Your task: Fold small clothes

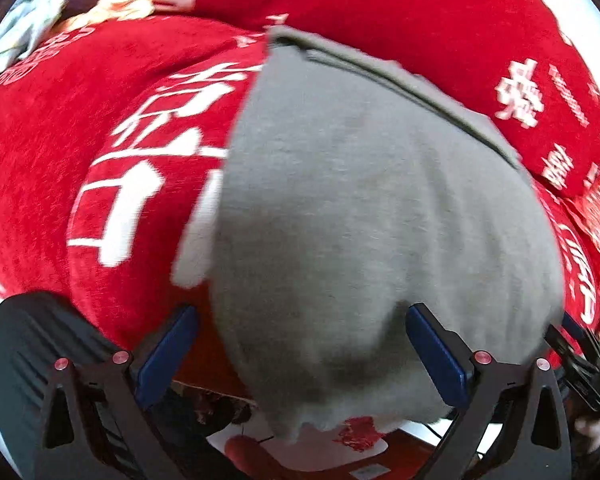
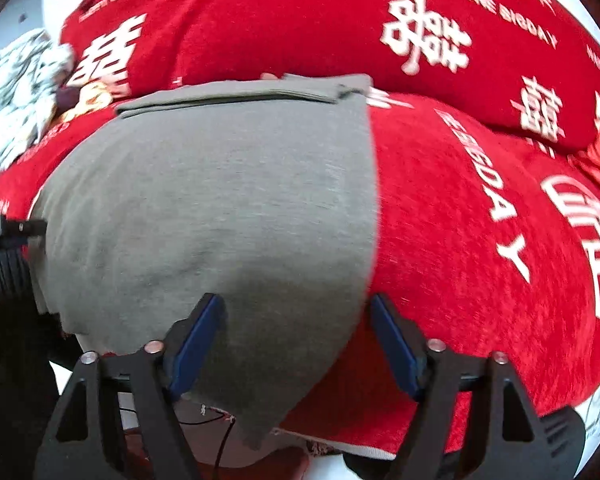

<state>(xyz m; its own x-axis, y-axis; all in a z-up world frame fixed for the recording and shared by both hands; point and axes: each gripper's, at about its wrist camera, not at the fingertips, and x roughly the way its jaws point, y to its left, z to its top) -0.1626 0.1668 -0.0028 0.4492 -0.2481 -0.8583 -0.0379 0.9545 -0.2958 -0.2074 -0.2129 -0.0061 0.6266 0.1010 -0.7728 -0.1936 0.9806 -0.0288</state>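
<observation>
A grey garment lies spread on a red cloth with white characters, its far edge folded over. Its near edge hangs over the table edge. My left gripper is open, its blue pads standing on either side of the garment's near left part. In the right wrist view the same grey garment fills the middle. My right gripper is open around the garment's near right corner. The left gripper shows at the left edge of the right wrist view, and the right gripper shows at the right edge of the left wrist view.
The red cloth covers the surface, with a raised red fold behind the garment. A crumpled grey-white patterned cloth lies at the far left. A thin wire and floor show below the near edge.
</observation>
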